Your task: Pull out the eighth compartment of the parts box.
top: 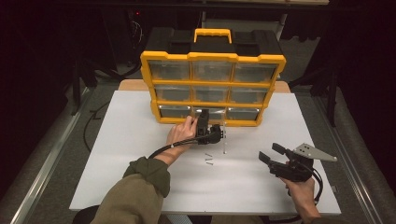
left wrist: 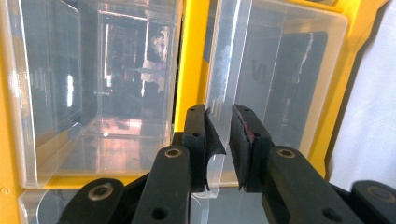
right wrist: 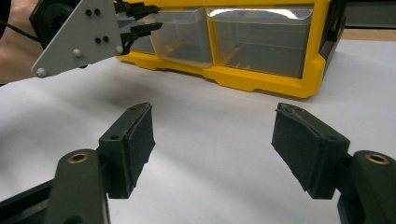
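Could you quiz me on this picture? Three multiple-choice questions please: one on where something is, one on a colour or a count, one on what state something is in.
1. Where do the small screws lie?
A. on the white table, in front of the organiser
B. on top of the organiser
C. in the right claw

2. What colour is the frame of the drawer organiser?
A. red
B. yellow
C. green

3. How does the right claw stand?
A. shut on a screw
B. shut on a drawer
C. open, holding nothing

Answers:
1. A: in the high view they rest on the bare table between the two hands.
2. B: its frame and handle are yellow around clear drawers.
3. C: the right gripper view shows its pads wide apart with just table between them, while the left claw pinches the clear front of the middle bottom drawer.
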`<action>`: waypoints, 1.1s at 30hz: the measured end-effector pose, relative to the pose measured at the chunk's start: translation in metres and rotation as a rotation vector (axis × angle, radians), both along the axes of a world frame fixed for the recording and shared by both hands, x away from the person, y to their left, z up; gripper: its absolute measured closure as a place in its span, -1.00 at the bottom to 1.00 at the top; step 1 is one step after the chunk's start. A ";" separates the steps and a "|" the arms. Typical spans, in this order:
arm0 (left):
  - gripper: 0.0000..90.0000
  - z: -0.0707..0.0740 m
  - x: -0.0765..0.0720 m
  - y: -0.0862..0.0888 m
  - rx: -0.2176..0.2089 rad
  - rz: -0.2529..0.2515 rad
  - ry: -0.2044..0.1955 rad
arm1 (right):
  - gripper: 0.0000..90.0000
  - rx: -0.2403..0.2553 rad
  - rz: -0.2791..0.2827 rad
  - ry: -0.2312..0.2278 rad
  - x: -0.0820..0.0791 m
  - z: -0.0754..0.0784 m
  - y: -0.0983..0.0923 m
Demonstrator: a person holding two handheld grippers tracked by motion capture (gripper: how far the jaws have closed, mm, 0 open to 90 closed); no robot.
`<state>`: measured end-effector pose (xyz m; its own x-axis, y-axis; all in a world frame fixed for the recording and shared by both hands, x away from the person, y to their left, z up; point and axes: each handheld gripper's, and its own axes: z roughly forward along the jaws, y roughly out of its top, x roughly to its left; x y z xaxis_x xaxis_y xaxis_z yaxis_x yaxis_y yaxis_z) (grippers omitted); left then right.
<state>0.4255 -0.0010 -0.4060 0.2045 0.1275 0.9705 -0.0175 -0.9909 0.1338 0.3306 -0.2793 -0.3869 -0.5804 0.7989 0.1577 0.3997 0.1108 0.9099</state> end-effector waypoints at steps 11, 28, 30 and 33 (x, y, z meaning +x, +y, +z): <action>0.64 0.005 -0.003 0.004 -0.027 -0.015 0.032 | -0.31 0.004 -0.001 0.001 0.000 0.000 0.000; 0.33 0.029 0.012 0.021 -0.275 -0.058 0.276 | -0.31 0.000 0.009 0.009 0.001 -0.001 0.002; 0.32 0.030 0.015 0.024 -0.293 -0.057 0.299 | -0.31 -0.002 0.011 0.009 0.001 -0.001 0.001; 0.30 0.033 0.019 0.028 -0.324 -0.055 0.333 | -0.31 -0.002 0.011 0.009 0.001 -0.001 0.002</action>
<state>0.4444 0.0274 -0.3733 0.5136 0.3928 0.7629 0.0272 -0.8961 0.4431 0.3313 -0.2775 -0.3882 -0.5873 0.7930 0.1618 0.4071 0.1166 0.9059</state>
